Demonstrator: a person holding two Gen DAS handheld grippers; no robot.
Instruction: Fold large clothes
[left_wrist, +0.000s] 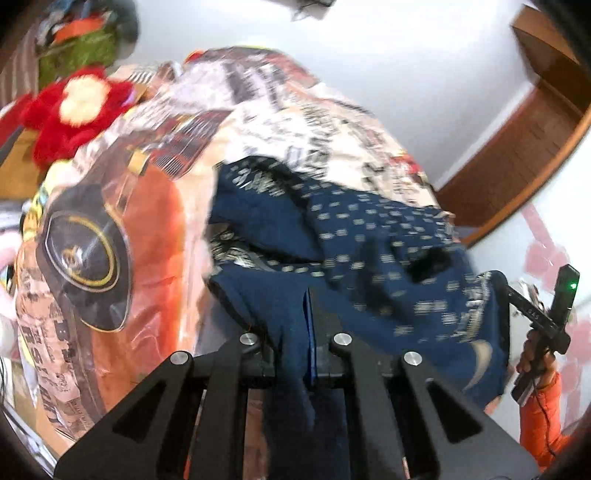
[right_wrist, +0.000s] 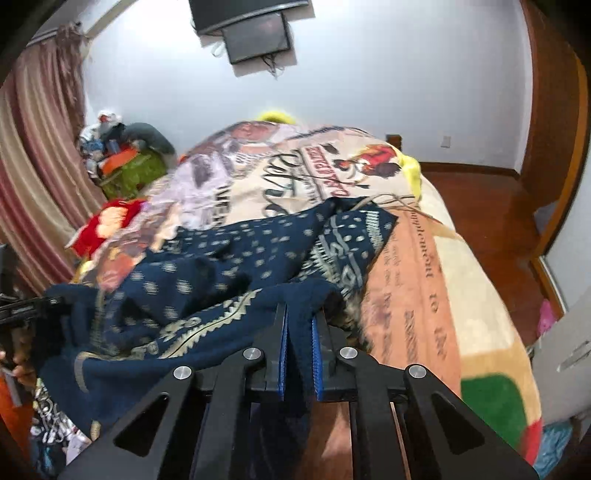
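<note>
Both my left gripper (left_wrist: 295, 332) and right gripper (right_wrist: 299, 332) have jaws pinching the navy patterned garment (right_wrist: 221, 266); bunched cloth could slip free.

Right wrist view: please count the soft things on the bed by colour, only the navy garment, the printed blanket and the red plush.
Navy patterned garment: 1, held in both grippers, right gripper and left gripper
Printed beige blanket: 1
Red plush toy: 1
Total: 3

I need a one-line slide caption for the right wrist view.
Right tongs shut on navy patterned garment, lifted over the printed blanket.
</note>
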